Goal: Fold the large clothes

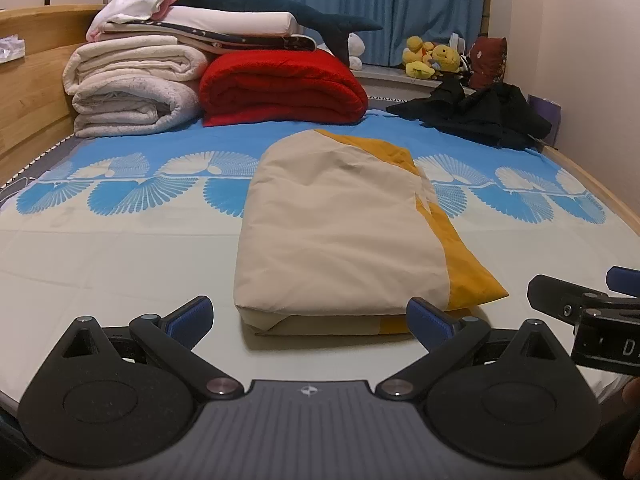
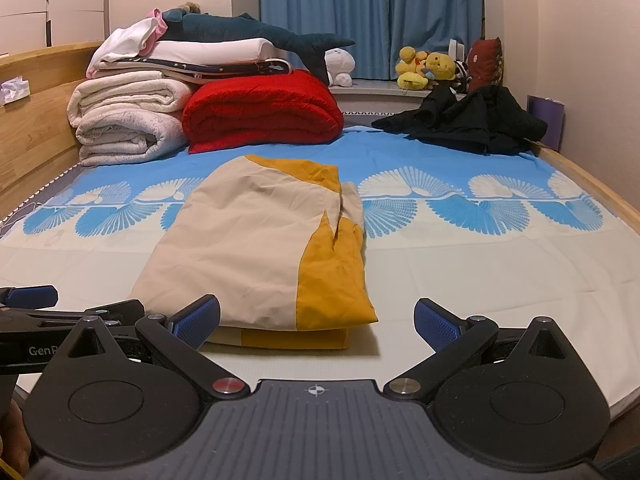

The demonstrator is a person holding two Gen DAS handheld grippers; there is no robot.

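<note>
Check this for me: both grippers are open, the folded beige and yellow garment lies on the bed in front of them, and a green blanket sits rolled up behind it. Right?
One thing is off: the blanket is red, not green, as both wrist views show. The rest holds: the left gripper and right gripper are open, and the garment lies folded on the bed in front of them.

From my feed I log: folded garment, smooth matt cloth, beige and mustard. Bed sheet, smooth printed cloth. Red blanket, fuzzy fleece. Bed frame, varnished wood. Left claw, matt black plastic; pads ribbed blue.
</note>
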